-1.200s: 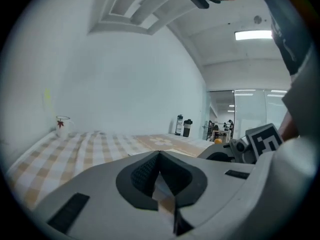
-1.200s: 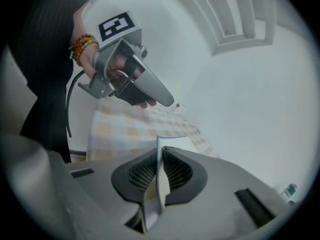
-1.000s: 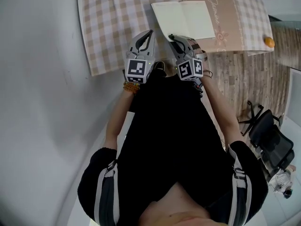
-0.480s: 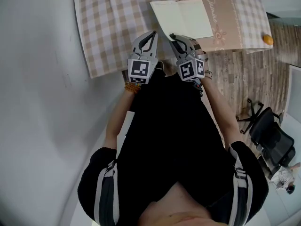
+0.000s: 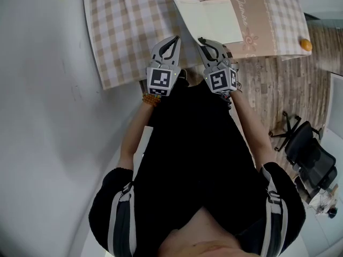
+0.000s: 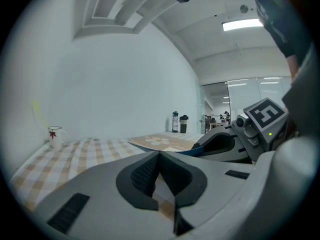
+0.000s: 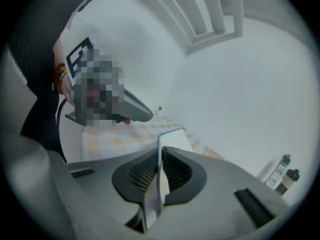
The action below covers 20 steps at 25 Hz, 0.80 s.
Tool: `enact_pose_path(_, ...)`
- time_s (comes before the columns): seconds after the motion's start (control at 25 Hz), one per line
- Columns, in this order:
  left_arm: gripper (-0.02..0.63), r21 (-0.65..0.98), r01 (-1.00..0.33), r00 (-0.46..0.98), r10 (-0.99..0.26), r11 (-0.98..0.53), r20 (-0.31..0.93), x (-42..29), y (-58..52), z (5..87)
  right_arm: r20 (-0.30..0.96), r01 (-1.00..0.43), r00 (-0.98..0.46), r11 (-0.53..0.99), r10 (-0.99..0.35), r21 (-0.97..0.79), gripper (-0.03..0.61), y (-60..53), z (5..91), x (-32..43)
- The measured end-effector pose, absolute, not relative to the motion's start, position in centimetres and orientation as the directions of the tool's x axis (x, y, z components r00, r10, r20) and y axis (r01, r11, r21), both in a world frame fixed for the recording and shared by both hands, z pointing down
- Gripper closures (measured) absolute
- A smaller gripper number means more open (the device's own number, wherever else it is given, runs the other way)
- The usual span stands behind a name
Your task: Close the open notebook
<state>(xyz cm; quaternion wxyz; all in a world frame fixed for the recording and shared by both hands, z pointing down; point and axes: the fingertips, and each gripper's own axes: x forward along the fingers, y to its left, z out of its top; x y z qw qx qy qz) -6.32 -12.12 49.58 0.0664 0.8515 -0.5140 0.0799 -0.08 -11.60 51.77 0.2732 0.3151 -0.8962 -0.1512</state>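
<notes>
Notebook (image 5: 211, 19) lies open at the upper middle of the head view on a checked tablecloth (image 5: 128, 31). A white wall (image 6: 125, 84) stands behind the table, with wood-look floor (image 5: 278, 90) and an office chair (image 5: 308, 154) at the right. The right gripper (image 5: 202, 40) is closing its jaws on the notebook's near corner, a thin blue-edged leaf pinched between the pads. The left gripper (image 5: 172, 40), clenched on nothing, sits just left of it. Bare cloth spreads left of the notebook. A mug (image 6: 55, 134) stands at the cloth's far left end.
</notes>
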Motion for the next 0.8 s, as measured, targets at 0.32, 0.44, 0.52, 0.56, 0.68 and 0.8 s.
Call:
enact_pose_path(0.32, 0.603, 0.026, -0.884, 0.46, -0.862, -0.466, 0.213, -6.1, -12.3, 49.8, 0.367, -0.553, -0.64, 0.737, -0.675, 0.39, 0.558, -12.1, 50.9, 1.3)
enact_pose_path(0.44, 0.603, 0.027, -0.884, 0.46, -0.861, -0.466, 0.215, -6.1, -12.4, 49.9, 0.348, -0.582, -0.638, 0.726, -0.687, 0.366, 0.56, -12.3, 50.7, 1.9)
enact_pose_path(0.52, 0.603, 0.028, -0.885, 0.46, -0.862, -0.465, 0.214, -6.0, -12.5, 49.8, 0.336, -0.605, -0.636, 0.719, -0.695, 0.341, 0.561, -12.6, 50.5, 2.4)
enact_pose_path(0.56, 0.603, 0.027, -0.885, 0.46, -0.862, -0.465, 0.213, -6.0, -12.6, 49.8, 0.331, -0.616, -0.634, 0.715, -0.699, 0.329, 0.561, -12.7, 50.4, 2.6)
enact_pose_path(0.68, 0.603, 0.027, -0.884, 0.461, -0.861, -0.467, 0.216, -5.9, -12.5, 49.9, 0.322, -0.641, -0.628, 0.705, -0.709, 0.304, 0.561, -12.9, 50.1, 3.2)
enact_pose_path(0.8, 0.603, 0.034, -0.884, 0.461, -0.86, -0.466, 0.219, -5.9, -12.6, 50.0, 0.313, -0.672, -0.613, 0.687, -0.725, 0.277, 0.561, -13.1, 49.9, 3.9)
